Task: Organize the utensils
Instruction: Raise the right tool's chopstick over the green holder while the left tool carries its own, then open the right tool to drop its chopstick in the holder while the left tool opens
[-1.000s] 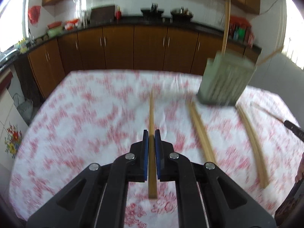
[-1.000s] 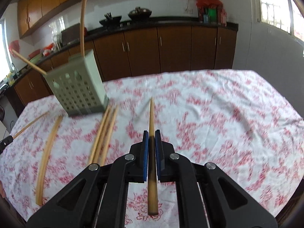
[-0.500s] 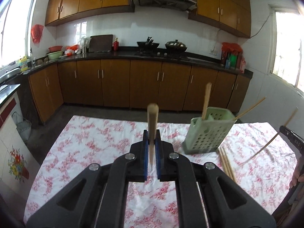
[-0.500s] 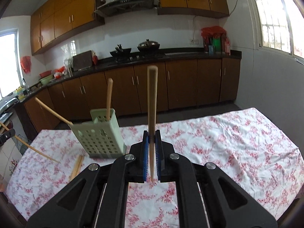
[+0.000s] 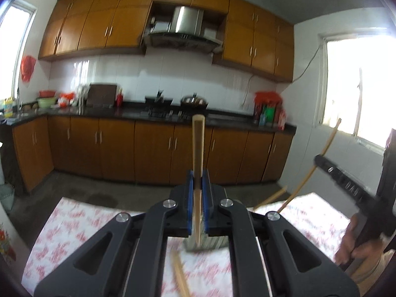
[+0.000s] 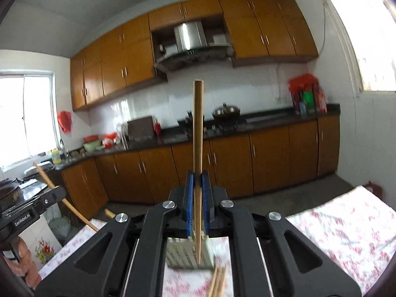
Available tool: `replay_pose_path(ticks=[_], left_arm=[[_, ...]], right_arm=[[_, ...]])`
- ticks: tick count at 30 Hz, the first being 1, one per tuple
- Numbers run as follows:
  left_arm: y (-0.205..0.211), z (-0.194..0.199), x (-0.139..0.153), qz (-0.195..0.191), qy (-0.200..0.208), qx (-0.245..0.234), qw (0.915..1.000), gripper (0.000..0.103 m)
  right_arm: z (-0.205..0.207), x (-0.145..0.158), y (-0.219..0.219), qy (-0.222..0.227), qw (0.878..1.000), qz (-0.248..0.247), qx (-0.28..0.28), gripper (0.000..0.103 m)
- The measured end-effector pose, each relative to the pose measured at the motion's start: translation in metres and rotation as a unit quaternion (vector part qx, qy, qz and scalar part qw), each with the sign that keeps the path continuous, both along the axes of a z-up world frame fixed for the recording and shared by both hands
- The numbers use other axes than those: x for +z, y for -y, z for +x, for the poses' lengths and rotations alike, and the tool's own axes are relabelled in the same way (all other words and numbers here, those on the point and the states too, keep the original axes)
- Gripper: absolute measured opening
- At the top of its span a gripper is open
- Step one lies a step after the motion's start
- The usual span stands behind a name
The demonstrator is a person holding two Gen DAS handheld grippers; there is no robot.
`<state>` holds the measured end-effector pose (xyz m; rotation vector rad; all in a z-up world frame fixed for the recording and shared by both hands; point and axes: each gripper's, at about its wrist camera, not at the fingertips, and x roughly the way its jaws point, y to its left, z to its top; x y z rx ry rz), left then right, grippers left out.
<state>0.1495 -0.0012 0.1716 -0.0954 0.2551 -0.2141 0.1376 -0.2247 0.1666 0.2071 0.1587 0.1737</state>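
My left gripper (image 5: 197, 175) is shut on a wooden chopstick (image 5: 198, 148) that stands upright, thick end up. My right gripper (image 6: 197, 177) is likewise shut on a second chopstick (image 6: 198, 128), also upright. Both are raised above the table. The pale green perforated utensil holder (image 6: 184, 255) sits on the floral tablecloth, mostly hidden behind the jaws; in the left wrist view the holder (image 5: 208, 241) shows only below the jaws. Loose chopsticks (image 6: 217, 281) lie in front of it, and others (image 5: 180, 274) show in the left wrist view. The other gripper and its chopstick (image 5: 321, 158) appear at right.
A table with a red-and-white floral cloth (image 6: 341, 225) lies below. Brown kitchen cabinets (image 5: 153, 153), a dark counter with pans and a stove run along the far wall. A hand (image 5: 351, 245) holds the right gripper's handle. Bright windows are at both sides.
Both grippers have risen well above the table and tilted up, each carrying its chopstick from lying near level to upright. The holder has sunk low in both views.
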Motion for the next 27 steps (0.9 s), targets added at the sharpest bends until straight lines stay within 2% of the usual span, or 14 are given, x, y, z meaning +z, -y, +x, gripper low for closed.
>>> replay_pose_path(ticks=[6,10,14,19,23,25,27], left_arm=[[0.022,0.032,0.019,-0.006,0.038,0.014,0.9992,0.008],[0.028,0.058,0.017,-0.024,0.045,0.025,0.9984,0.008],[0.029,0.081,0.001,-0.031,0.044,0.035,0.9979,0.008],[0.031,0.103,-0.037,-0.036,0.006,0.031,0.9988,0.008],[0.024,0.103,-0.053,-0.041,-0.014,0.025,0.9988,0.008],[0.021,0.1,-0.056,-0.039,-0.015,0.023,0.9989,0.011],[0.019,0.094,-0.055,-0.039,-0.015,0.022,0.9989,0.015]], right_arm=[[0.028,0.003,-0.01,0.038,0.999,0.004,-0.005,0.008],[0.049,-0.009,-0.012,0.027,1.0,0.005,-0.008,0.008],[0.064,-0.031,-0.011,0.001,1.0,0.007,-0.007,0.008],[0.065,-0.049,-0.013,-0.026,1.0,-0.002,0.0,0.008],[0.062,-0.054,-0.017,-0.038,0.999,0.001,0.006,0.009],[0.056,-0.052,-0.018,-0.041,0.999,0.001,0.008,0.013],[0.053,-0.049,-0.018,-0.037,0.999,0.0,0.008,0.026]])
